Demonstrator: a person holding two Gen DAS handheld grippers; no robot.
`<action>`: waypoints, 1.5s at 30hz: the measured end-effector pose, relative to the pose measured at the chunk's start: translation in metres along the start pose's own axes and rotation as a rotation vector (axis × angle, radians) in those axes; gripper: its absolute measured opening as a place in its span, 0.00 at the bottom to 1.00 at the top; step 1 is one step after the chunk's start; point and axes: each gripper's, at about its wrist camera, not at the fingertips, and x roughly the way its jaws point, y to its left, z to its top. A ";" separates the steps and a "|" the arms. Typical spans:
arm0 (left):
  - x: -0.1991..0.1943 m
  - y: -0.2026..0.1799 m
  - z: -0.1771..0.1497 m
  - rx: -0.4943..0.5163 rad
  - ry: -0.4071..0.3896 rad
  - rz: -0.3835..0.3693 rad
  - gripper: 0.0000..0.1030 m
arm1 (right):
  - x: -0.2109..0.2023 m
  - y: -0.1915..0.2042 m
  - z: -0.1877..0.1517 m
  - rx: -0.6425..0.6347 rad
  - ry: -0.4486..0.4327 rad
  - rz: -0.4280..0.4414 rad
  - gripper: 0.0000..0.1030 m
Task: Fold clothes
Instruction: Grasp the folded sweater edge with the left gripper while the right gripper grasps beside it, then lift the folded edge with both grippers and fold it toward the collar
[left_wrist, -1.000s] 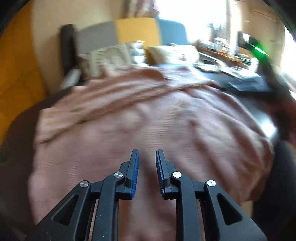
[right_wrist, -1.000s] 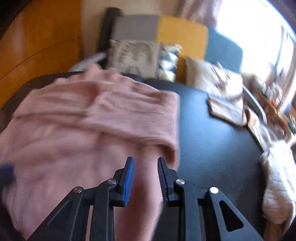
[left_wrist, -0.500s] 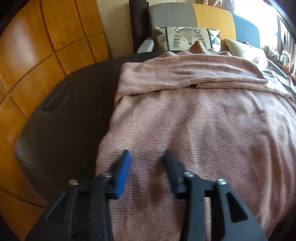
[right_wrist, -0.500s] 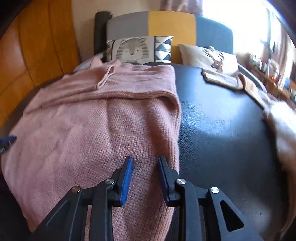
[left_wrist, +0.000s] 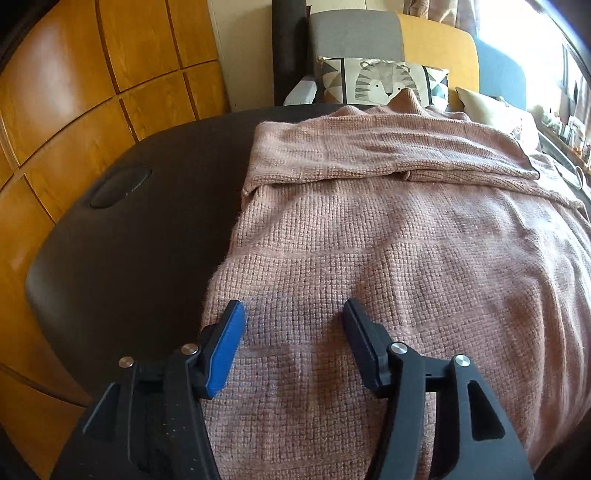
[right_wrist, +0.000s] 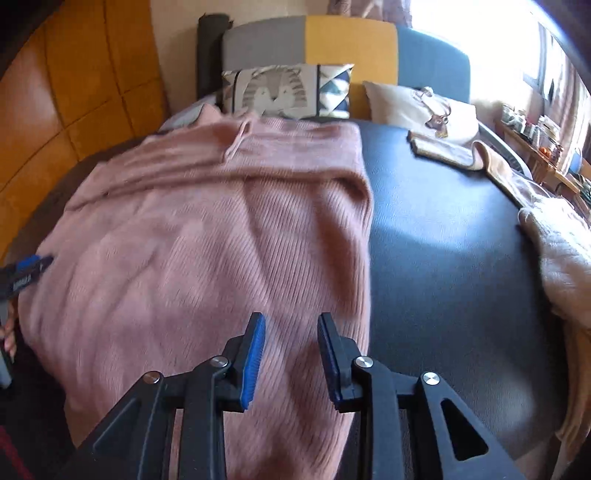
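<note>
Bare tabletop (right_wrist: 443, 258) right of sweater (right_wrist: 207, 240)

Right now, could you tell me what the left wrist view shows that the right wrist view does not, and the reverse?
Only the left wrist view shows the oval recess in the dark padded table and the left gripper from behind, its jaws opening over the knit with nothing pinched.

Only the right wrist view shows the beige garment, the deer cushion in full and the right gripper, open.

Both show the pink knitted sweater, its far part folded over, and the tiger cushion.
</note>
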 end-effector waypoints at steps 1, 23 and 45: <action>0.000 0.000 -0.001 0.000 -0.002 -0.002 0.58 | 0.001 -0.001 -0.004 0.000 0.004 -0.002 0.28; -0.048 0.096 -0.082 -0.138 0.198 -0.222 0.58 | -0.041 -0.048 -0.079 0.288 0.066 0.263 0.31; 0.023 0.056 -0.092 -0.145 0.506 -0.526 0.58 | 0.024 -0.022 -0.094 0.271 0.360 0.384 0.38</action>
